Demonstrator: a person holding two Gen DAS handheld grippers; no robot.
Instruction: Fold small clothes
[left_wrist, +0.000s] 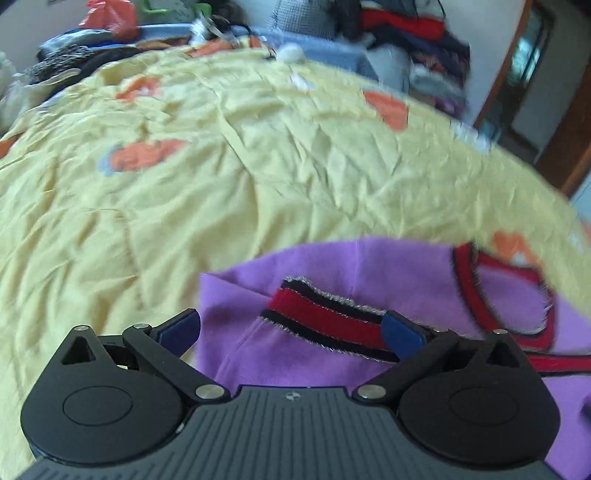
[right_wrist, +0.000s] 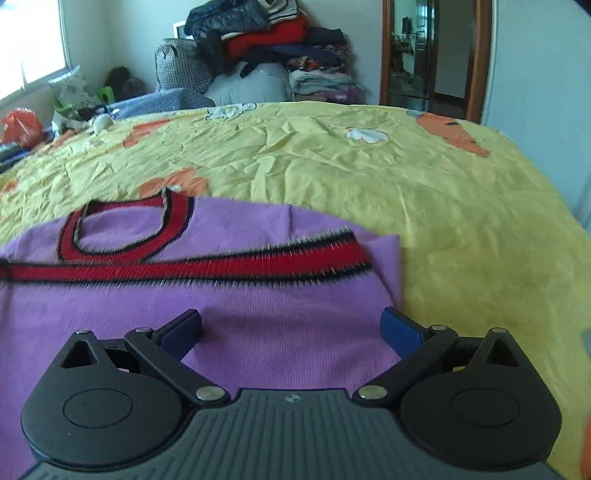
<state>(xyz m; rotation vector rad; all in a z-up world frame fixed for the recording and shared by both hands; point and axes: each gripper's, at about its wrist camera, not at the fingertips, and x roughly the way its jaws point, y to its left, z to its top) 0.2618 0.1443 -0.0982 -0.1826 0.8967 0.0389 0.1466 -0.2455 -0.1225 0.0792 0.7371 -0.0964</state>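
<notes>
A small purple sweater (right_wrist: 229, 317) with red-and-black striped trim lies flat on the yellow bedspread (right_wrist: 369, 177). Its red collar (right_wrist: 122, 229) is toward the far left in the right wrist view, and a sleeve with a striped cuff (right_wrist: 332, 254) lies folded across the chest. My right gripper (right_wrist: 291, 332) is open just above the sweater's right side, holding nothing. In the left wrist view the sweater (left_wrist: 332, 266) fills the lower right; my left gripper (left_wrist: 291, 332) is open over its left part, near a striped cuff (left_wrist: 325, 321), holding nothing.
The bedspread (left_wrist: 221, 166) has orange and white cartoon patches. Stacked clothes and bags (right_wrist: 280, 48) stand beyond the bed's far edge. A red plastic bag (right_wrist: 20, 125) and clutter lie at the far left. A doorway (right_wrist: 432, 55) is at the back right.
</notes>
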